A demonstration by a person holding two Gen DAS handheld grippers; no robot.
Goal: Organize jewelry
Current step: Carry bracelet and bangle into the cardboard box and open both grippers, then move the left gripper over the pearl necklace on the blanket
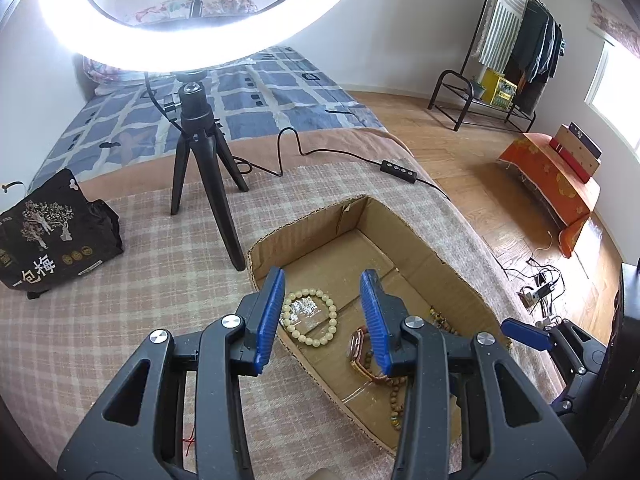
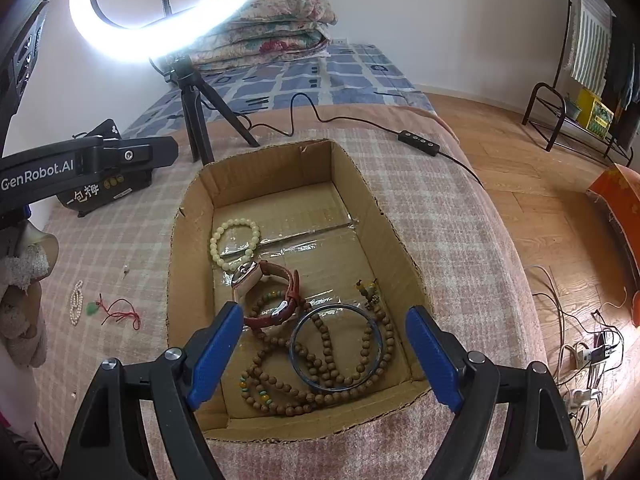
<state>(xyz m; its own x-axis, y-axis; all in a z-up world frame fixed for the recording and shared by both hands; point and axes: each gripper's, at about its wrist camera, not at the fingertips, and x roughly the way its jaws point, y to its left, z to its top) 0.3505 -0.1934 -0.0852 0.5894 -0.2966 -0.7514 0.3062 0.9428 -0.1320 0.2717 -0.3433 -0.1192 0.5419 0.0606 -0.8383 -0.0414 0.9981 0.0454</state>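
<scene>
Pearl strand (image 2: 75,307) and jade pendant (image 2: 93,309) lay left on the blanket, outside the cardboard box (image 2: 191,200). Left gripper (image 1: 325,316) and right gripper (image 2: 324,354) hovered agape, empty. Risk: red cord snagging, thin pearls slipping out.

The left wrist fisheye looked forward and down between the left gripper (image 1: 324,320)'s spread blue-padded fingers, close above the near left corner of the shallow open brown cardboard box (image 1: 404,224) on the pink checked blanket (image 1: 132,264). The right wrist fisheye looked down along the box (image 2: 396,236) from its near end, between the right gripper (image 2: 324,356)'s wide-apart fingers. Both views shared the box, the cream bead bracelet (image 1: 310,316) (image 2: 234,242) and the glowing white ring light (image 1: 168,36) (image 2: 160,28) on its black tripod.
</scene>
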